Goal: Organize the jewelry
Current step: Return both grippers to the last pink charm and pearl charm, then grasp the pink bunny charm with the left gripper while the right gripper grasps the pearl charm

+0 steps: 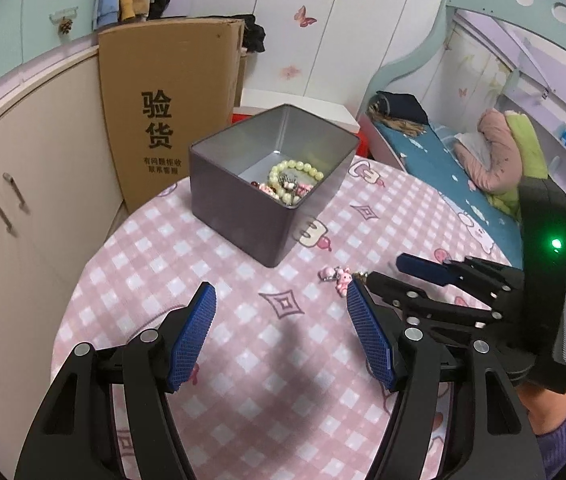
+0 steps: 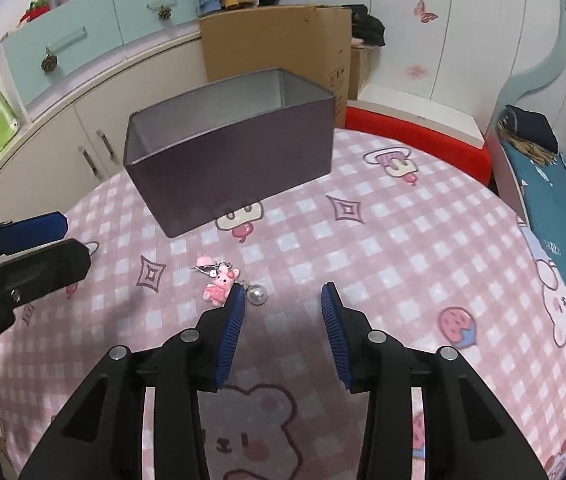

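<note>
A grey metal tin (image 1: 243, 216) stands open on the round pink checked table (image 1: 211, 272). Inside lie a pale green bead bracelet (image 1: 295, 170) and other small jewelry. A pink bunny keychain (image 2: 219, 286) with a silver clasp and a pearl (image 2: 257, 294) lies on the cloth in front of the tin (image 2: 235, 168); it also shows in the left wrist view (image 1: 339, 278). My right gripper (image 2: 283, 312) is open, its left fingertip right beside the pearl. My left gripper (image 1: 281, 300) is open and empty above the cloth, left of the keychain.
A tall cardboard box (image 1: 171, 108) leans against the cream cabinets (image 1: 31, 216) behind the table. A red and white stool (image 2: 423, 136) stands beyond the far edge. A bed (image 1: 443, 160) with a blue sheet lies to the right.
</note>
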`<state>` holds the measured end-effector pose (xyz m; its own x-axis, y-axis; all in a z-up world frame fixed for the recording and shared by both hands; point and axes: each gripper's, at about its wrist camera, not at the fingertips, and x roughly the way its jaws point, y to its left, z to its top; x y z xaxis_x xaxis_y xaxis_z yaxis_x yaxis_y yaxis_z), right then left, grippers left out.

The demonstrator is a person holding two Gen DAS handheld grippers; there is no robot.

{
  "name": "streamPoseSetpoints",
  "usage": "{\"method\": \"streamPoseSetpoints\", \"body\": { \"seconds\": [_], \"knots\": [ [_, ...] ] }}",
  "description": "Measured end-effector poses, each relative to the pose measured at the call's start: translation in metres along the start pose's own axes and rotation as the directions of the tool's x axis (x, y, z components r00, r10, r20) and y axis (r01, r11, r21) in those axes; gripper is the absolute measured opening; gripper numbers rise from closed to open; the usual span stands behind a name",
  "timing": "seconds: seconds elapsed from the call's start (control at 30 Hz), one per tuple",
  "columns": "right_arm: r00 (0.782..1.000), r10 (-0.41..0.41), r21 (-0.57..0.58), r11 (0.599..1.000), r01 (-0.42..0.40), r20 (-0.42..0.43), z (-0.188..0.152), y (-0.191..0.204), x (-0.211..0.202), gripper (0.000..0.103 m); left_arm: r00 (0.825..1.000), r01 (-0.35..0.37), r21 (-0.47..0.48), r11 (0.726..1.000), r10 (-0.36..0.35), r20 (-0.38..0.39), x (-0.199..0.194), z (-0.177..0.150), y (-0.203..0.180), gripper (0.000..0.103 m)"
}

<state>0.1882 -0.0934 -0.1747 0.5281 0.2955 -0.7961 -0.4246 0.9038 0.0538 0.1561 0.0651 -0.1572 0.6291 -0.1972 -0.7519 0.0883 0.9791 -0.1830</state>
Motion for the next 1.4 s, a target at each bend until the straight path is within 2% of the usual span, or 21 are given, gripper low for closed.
{"method": "streamPoseSetpoints", "body": {
  "seconds": [0.33,0.37,0.47,0.63,0.9,1.03,1.13,1.17,1.4],
  "knots": [
    [1.0,0.016,-0.05,0.999,-0.016,-0.003,0.005,0.009,0.01,0.037,0.999,0.024,-0.013,1.0,-0.024,-0.041,0.012,-0.005,0.006,0.066],
    [1.0,0.006,-0.06,0.998,-0.006,-0.002,0.006,0.01,0.011,0.034,0.999,0.028,-0.016,0.999,-0.029,-0.045,0.013,-0.006,0.006,0.066],
    [1.0,0.024,-0.078,0.997,-0.024,-0.001,0.006,0.013,0.011,0.011,0.998,0.038,-0.016,0.999,-0.039,-0.057,0.016,-0.007,0.004,0.066],
    [1.0,0.019,-0.054,0.998,-0.019,-0.001,0.002,0.004,0.007,0.01,0.995,0.058,-0.016,0.998,-0.059,-0.081,0.024,-0.007,-0.003,0.066],
    [0.999,0.035,0.077,0.996,-0.037,0.028,-0.013,-0.037,-0.014,0.01,0.992,0.067,0.019,0.998,-0.065,-0.109,0.044,-0.005,-0.032,0.066],
    [0.997,0.056,0.126,0.99,-0.061,0.044,-0.019,-0.051,-0.02,0.01,0.991,0.025,0.027,0.999,-0.021,-0.134,0.06,0.0,-0.044,0.066],
    [0.996,0.07,0.144,0.987,-0.077,0.054,-0.022,-0.055,-0.023,0.01,0.991,-0.032,0.059,0.998,0.04,-0.131,0.069,0.004,-0.055,0.065],
    [0.996,0.074,0.147,0.986,-0.082,0.056,-0.023,-0.055,-0.024,0.01,0.99,-0.042,0.071,0.997,0.051,-0.13,0.071,0.005,-0.058,0.064],
    [0.993,0.098,0.161,0.981,-0.107,0.066,-0.025,-0.059,-0.026,0.011,0.98,-0.149,0.153,0.977,0.166,-0.106,0.079,0.006,-0.066,0.026]
  ]
}}
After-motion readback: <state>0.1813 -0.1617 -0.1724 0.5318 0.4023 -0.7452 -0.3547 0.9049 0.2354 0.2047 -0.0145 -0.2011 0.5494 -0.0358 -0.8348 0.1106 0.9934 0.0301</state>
